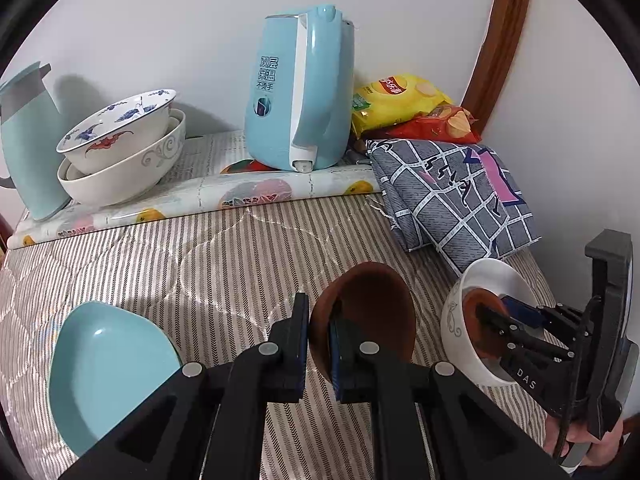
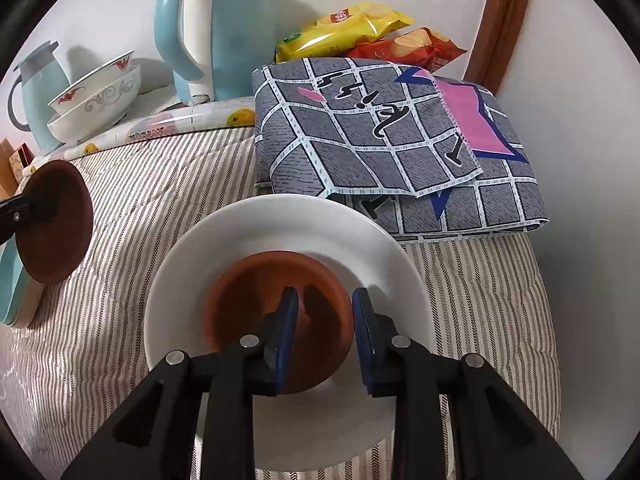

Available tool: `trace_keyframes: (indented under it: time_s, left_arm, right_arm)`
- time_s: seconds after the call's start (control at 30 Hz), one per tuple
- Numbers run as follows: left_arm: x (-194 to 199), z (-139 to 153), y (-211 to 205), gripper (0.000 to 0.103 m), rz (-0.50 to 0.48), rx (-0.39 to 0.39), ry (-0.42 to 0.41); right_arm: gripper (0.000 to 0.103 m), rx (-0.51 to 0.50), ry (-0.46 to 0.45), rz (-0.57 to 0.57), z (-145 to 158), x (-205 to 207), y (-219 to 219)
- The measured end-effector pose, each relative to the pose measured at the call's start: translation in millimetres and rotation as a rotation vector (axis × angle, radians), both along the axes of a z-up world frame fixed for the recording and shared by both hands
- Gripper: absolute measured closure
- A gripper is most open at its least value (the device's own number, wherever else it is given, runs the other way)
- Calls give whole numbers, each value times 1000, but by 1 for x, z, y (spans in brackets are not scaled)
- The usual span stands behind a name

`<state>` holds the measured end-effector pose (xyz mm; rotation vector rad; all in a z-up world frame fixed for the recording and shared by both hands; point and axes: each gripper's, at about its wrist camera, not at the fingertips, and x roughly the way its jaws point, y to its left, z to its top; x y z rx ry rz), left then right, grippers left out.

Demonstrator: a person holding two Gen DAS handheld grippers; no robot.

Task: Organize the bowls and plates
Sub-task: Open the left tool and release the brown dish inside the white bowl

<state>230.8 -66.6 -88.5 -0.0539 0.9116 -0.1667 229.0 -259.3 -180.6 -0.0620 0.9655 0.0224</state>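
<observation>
Left claw (image 1: 318,344) clenched on the rim of a small brown dish (image 1: 368,316), held up and tilted over the striped bed cover (image 1: 200,264) — likely waiting its turn to go on the pile. Right claw (image 2: 325,334) let go, pads apart on each side of the near rim of another brown dish (image 2: 276,296), not pressing it. Sits flat inside the white bowl (image 2: 192,272), so small things nest in big ones. Blue plate (image 1: 108,364) lying just beside the left claw, not yet stacked. Two more bowls (image 1: 120,152) piled at the back near the blue kettle (image 1: 300,92) — out of the way.
</observation>
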Motion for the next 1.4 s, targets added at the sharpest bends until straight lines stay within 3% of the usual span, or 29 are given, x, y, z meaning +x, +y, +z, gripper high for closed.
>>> trace_keyframes:
  time_s: [0.1,0.3,0.73,1.0,1.4]
  left_arm:
    - [0,1,-2,93,-3,-2,-1]
    - [-2,7,-14,93,-26,-3,-9]
    - [-3,17,-74,93,-130,-13,-16]
    - [3,7,-113,93,-184,-16,10]
    - [11,-16,-132,93,-213,5,61]
  right_arm:
    - [68,20,-18,0,6,-5,-3]
    - [68,77,-65,-11,27,-21,-16]
    - [68,77,-124,-103,53,-52,-68]
    - [68,82,-123,-155,50,-65,-100]
    - [68,127,-102,-198,29,-70,-117]
